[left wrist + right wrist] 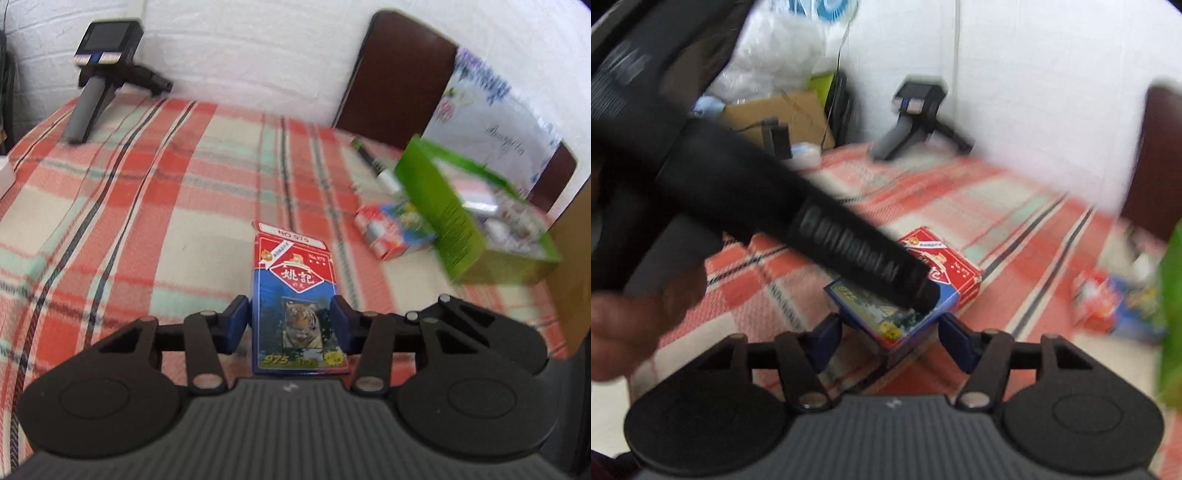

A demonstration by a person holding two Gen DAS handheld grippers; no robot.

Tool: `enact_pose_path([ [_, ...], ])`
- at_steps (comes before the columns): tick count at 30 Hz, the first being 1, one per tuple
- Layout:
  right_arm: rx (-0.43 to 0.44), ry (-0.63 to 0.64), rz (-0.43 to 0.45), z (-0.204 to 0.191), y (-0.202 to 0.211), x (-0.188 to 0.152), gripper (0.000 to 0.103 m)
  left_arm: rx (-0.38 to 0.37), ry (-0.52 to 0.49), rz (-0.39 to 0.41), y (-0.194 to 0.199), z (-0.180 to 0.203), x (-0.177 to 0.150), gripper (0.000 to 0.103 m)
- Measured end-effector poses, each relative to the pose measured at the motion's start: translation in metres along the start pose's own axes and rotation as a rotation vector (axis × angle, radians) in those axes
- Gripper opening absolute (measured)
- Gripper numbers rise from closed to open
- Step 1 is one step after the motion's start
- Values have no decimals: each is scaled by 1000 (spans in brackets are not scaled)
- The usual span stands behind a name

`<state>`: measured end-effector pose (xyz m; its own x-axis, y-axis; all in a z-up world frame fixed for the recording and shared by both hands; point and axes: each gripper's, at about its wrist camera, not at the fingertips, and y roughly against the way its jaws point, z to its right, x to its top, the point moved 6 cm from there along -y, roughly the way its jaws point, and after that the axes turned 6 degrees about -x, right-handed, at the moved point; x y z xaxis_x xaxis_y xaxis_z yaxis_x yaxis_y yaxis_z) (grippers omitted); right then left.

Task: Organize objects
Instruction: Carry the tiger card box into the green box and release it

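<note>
We have the playing-card box [297, 295] pinched across its long side walls by the left tongs [295, 325], above the plaid-covered counter [147, 192]. It should be light and stiff, but its glossy card could slip, so the narrow edges suit best. The right tongs [890, 339] gape, empty, just beside the box's corner.

Two wrist cameras, both low and close over a red, cream and mint plaid tablecloth [155, 177].

The left wrist view faces the white wall across the table; the right wrist view looks in obliquely from the side, partly blocked by the other device's black body [775, 206]. Both show the red-and-blue tiger-print card box [295, 295], the grey-handled black stand [99, 85] and the green carton [476, 221].
</note>
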<state>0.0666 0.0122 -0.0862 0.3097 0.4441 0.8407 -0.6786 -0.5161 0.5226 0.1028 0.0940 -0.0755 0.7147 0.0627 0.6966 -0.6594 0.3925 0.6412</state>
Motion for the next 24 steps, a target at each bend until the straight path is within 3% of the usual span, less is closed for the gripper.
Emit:
enact_pose_path([
  [5,-130,-27,110,42,36,11,60,-74,-79,72,1,51,32,50],
  [10,-254,-82,144,99,62,4,59,-140,-178,88,-23,113,52,50],
  [15,-349,-159,149,155,80,-9,59,-186,-265,84,-55,169,65,50],
  [21,-446,-225,133,203,83,-32,60,-232,-295,44,-94,207,71,50],
  [24,-522,-249,76,219,71,-44,68,-184,-317,27,-114,215,69,55],
])
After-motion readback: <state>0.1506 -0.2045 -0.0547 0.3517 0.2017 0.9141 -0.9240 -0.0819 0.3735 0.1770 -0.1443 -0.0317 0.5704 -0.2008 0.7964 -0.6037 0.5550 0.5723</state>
